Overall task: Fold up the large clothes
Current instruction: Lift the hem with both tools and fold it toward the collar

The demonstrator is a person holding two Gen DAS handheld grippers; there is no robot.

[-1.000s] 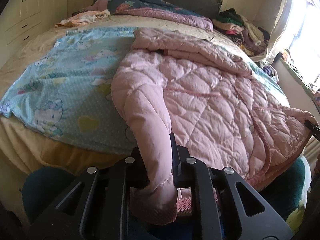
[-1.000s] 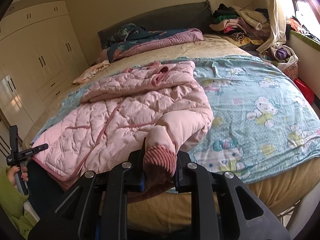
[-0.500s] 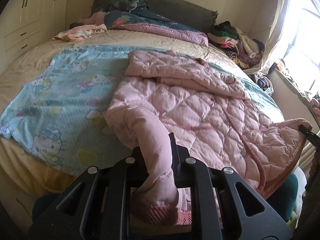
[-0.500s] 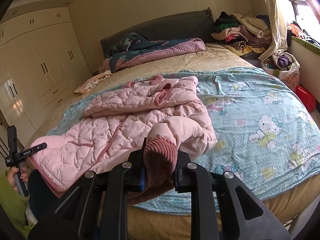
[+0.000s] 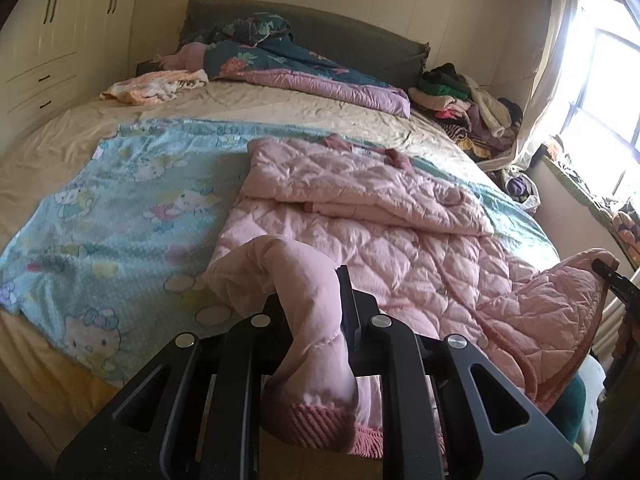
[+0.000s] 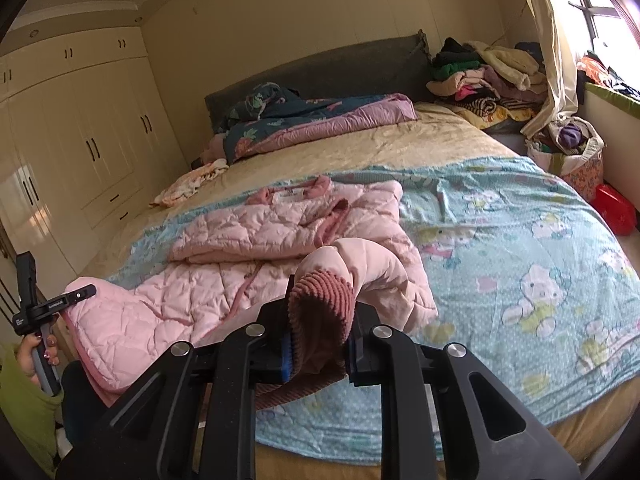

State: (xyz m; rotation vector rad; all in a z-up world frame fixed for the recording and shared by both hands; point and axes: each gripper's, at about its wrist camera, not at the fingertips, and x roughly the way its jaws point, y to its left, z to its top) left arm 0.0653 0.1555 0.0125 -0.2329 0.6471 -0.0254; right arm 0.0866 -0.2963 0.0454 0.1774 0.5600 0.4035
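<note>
Hello Kitty print blanket (image 5: 120, 216), wordless

Cream wardrobe wall (image 6: 80, 132) left; grey headboard (image 5: 320, 28) behind wide bed (image 5: 280, 108); bright curtained window (image 5: 600, 76) right

Probably home bedroom: bed (image 5: 280, 108), wardrobes (image 6: 80, 128)
</note>
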